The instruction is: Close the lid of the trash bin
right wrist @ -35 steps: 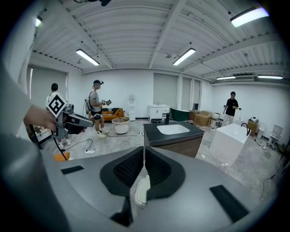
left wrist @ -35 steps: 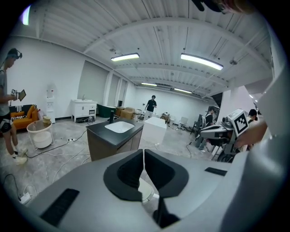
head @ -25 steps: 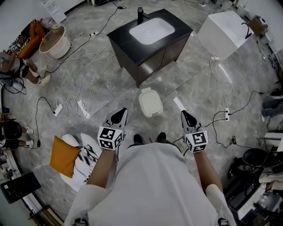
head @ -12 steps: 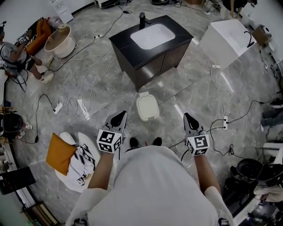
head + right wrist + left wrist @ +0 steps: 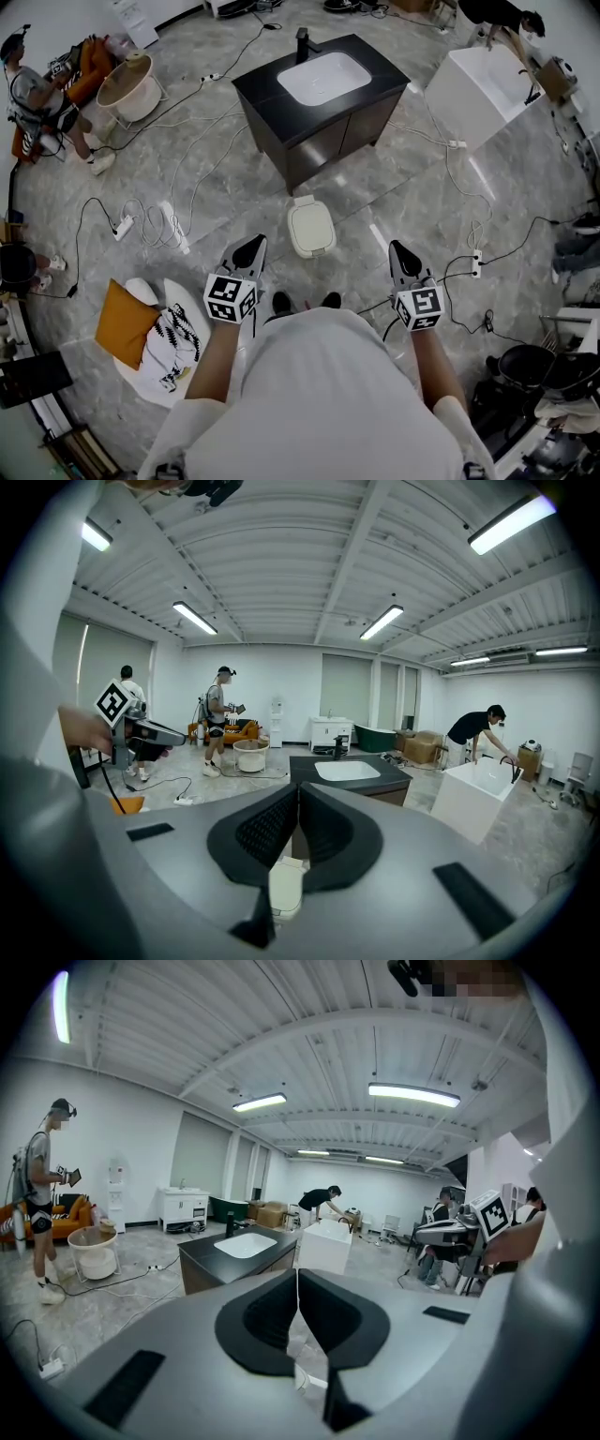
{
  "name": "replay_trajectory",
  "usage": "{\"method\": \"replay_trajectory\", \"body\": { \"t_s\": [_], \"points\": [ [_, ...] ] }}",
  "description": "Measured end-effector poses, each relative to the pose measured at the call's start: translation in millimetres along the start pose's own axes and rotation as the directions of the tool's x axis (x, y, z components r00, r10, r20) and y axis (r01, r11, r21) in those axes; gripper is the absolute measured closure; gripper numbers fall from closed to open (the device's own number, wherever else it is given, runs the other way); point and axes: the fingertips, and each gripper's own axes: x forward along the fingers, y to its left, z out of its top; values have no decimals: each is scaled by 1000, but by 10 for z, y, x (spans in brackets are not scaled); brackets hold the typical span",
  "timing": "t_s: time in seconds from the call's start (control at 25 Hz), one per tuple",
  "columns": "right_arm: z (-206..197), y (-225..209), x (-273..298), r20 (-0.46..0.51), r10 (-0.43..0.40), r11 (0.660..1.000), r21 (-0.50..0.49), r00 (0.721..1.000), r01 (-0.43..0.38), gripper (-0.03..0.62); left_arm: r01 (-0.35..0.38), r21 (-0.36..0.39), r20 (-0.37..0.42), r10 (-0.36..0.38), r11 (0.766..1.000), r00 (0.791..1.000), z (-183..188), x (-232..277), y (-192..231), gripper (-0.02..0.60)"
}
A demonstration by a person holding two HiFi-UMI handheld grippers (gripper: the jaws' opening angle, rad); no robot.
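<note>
**A:** Which step is in hand?

**B:** Little is judged to be left. On the small cream plastic trash bin [image 5: 312, 232], the lid [image 5: 310, 219] appears to be lying flat already, though this cannot be settled from above. If a gap remains, a downward press on it would be called for.

**A:** Where is the bin placed?

**B:** On the grey marble floor [image 5: 394, 202], before the dark cabinet [image 5: 323, 141]. It is ahead of and between the left gripper [image 5: 249, 247] and the right gripper [image 5: 401, 253], apart from both. Both pairs of jaws are pressed together on nothing.
</note>
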Motion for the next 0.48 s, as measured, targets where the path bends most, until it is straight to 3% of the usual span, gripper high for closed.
{"method": "replay_trajectory", "body": {
  "t_s": [0.48],
  "points": [
    [-14,25,-24,-6,0,1000,0,1000,0,562,-4,-21,-12,4,1000,1000,-90,14,-7,560]
  ]
}}
